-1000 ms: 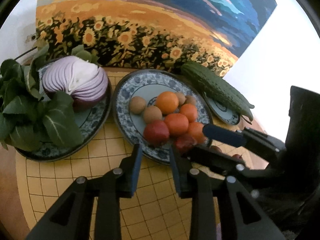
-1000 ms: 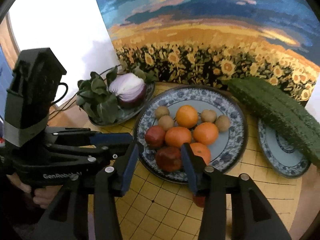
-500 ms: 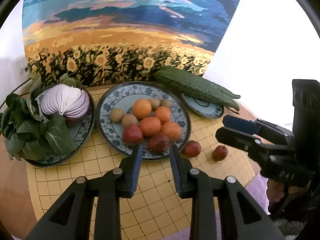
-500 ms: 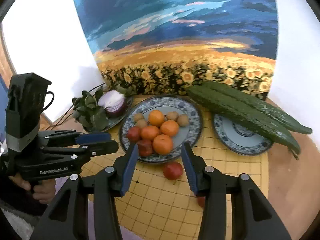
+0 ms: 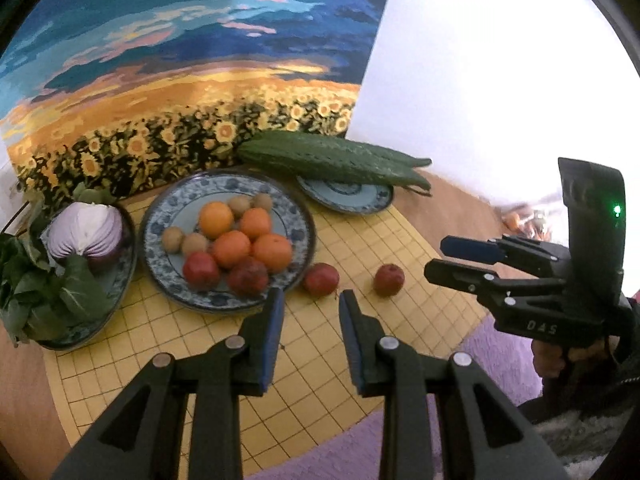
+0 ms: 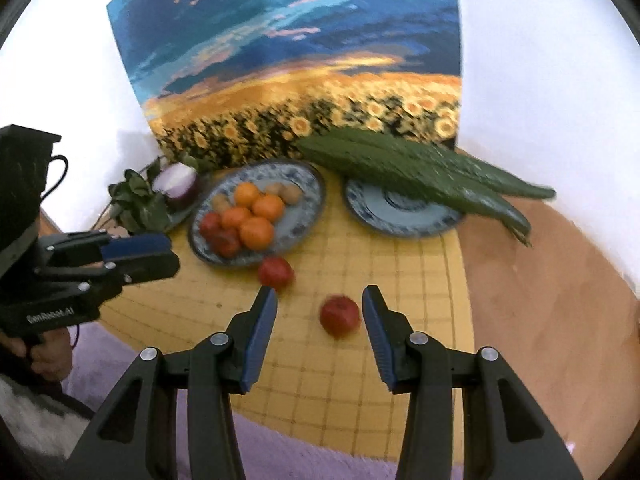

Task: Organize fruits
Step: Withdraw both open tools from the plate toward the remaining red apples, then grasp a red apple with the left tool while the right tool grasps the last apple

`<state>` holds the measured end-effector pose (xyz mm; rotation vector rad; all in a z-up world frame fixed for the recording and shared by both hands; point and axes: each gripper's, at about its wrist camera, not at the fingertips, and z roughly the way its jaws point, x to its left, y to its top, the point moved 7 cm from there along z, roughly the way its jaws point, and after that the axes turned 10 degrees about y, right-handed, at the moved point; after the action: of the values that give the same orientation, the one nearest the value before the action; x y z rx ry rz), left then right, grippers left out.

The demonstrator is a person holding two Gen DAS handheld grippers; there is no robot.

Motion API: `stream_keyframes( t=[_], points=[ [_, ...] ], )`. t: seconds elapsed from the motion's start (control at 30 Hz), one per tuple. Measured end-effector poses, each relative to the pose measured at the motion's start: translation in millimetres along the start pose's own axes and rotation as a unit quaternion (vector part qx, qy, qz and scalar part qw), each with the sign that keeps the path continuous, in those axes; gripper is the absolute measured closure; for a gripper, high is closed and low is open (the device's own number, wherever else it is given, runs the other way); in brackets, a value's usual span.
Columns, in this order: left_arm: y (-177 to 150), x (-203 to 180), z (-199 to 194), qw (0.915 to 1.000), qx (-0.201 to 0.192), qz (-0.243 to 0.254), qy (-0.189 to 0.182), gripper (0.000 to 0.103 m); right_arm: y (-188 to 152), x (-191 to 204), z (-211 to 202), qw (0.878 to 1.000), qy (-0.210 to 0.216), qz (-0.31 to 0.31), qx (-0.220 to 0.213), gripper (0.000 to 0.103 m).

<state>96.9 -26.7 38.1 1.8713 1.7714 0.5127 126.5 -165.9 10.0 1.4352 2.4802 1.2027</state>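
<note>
A blue patterned fruit plate holds several oranges, small brown fruits and two red fruits. Two more red fruits lie loose on the yellow grid mat: one beside the plate's rim, one farther right. My left gripper is open and empty, held back from the nearer loose fruit. My right gripper is open and empty, and the right loose fruit shows between its fingertips. Each gripper also shows in the other's view, the right one and the left one.
A plate with a halved purple cabbage and leafy greens stands at the left. Two bitter gourds lie on a small plate at the right. A sunflower painting stands behind. A purple cloth lies in front.
Both grippers have pulled back from the fruit plate and swung right. The two loose red fruits have come into view, and the right gripper now frames the right one.
</note>
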Motion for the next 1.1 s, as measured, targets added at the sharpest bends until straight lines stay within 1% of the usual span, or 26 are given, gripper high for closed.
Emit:
stream_keyframes(
  t=[0.07, 0.23, 0.33, 0.4, 0.43, 0.5, 0.53, 0.57, 0.63, 0.67, 0.7, 0.8, 0.87, 0.93, 1.03, 1.1],
  points=[
    [-3.6, -2.8, 4.3, 1.0, 0.004, 0.006, -0.002, 0.074, -8.7, -6.9, -2.5, 1.0, -0.006, 0.01, 0.003, 0.057],
    [-20.9, -3.3, 23.2, 0.9993, 0.033, 0.004, -0.016, 0.074, -27.1, -21.0, -4.5, 0.999, -0.02, 0.031, 0.013, 0.057],
    [-32.2, -2.9, 37.7, 0.9983, 0.056, 0.007, -0.015, 0.074, -37.7, -25.7, -4.2, 0.999, -0.016, 0.043, 0.017, 0.058],
    [-36.1, -3.8, 44.4, 0.9978, 0.064, 0.011, -0.014, 0.074, -42.6, -26.4, -4.3, 0.999, -0.009, 0.048, 0.017, 0.062],
    [-36.9, -5.1, 47.2, 0.9976, 0.066, 0.014, -0.014, 0.074, -45.7, -26.3, -3.7, 0.999, -0.006, 0.051, 0.02, 0.062],
    [-36.2, -8.9, 51.9, 0.9975, 0.065, 0.024, -0.013, 0.068, -48.8, -25.6, -2.3, 0.998, -0.005, 0.052, 0.023, 0.062],
    [-35.6, -11.4, 55.6, 0.9974, 0.065, 0.026, -0.019, 0.065, -50.6, -25.8, -1.2, 0.998, -0.003, 0.053, 0.025, 0.062],
    [-35.5, -12.9, 60.3, 0.9971, 0.068, 0.024, -0.025, 0.059, -51.2, -25.8, -0.2, 0.998, -0.002, 0.054, 0.027, 0.062],
    [-34.9, -12.9, 70.7, 0.9964, 0.079, 0.014, -0.027, 0.058, -52.0, -26.4, 2.5, 0.998, 0.001, 0.056, 0.03, 0.062],
    [-33.3, -12.2, 73.8, 0.9965, 0.079, 0.009, -0.027, 0.057, -52.8, -26.7, 3.9, 0.998, 0.003, 0.056, 0.032, 0.062],
    [-29.0, -11.1, 74.1, 0.9972, 0.07, 0.002, -0.026, 0.054, -53.6, -27.1, 5.3, 0.998, 0.003, 0.056, 0.035, 0.062],
    [-18.8, -9.3, 79.8, 0.9967, 0.073, -0.019, -0.028, 0.052, -58.0, -27.5, 11.4, 0.997, 0.005, 0.06, 0.046, 0.062],
    [-13.9, -8.3, 82.8, 0.9958, 0.074, -0.037, -0.038, 0.049, -59.7, -27.6, 14.4, 0.997, 0.009, 0.061, 0.051, 0.062],
    [-9.8, -12.1, 85.8, 0.9955, 0.075, -0.038, -0.044, 0.046, -60.4, -27.4, 16.7, 0.997, 0.012, 0.061, 0.054, 0.062],
    [-6.7, -20.3, 89.7, 0.9958, 0.075, -0.031, -0.042, 0.046, -62.5, -27.3, 20.8, 0.996, 0.016, 0.062, 0.061, 0.062],
    [-4.1, -24.1, 92.6, 0.9956, 0.076, -0.036, -0.043, 0.046, -62.1, -27.0, 22.1, 0.996, 0.016, 0.059, 0.059, 0.062]
  ],
)
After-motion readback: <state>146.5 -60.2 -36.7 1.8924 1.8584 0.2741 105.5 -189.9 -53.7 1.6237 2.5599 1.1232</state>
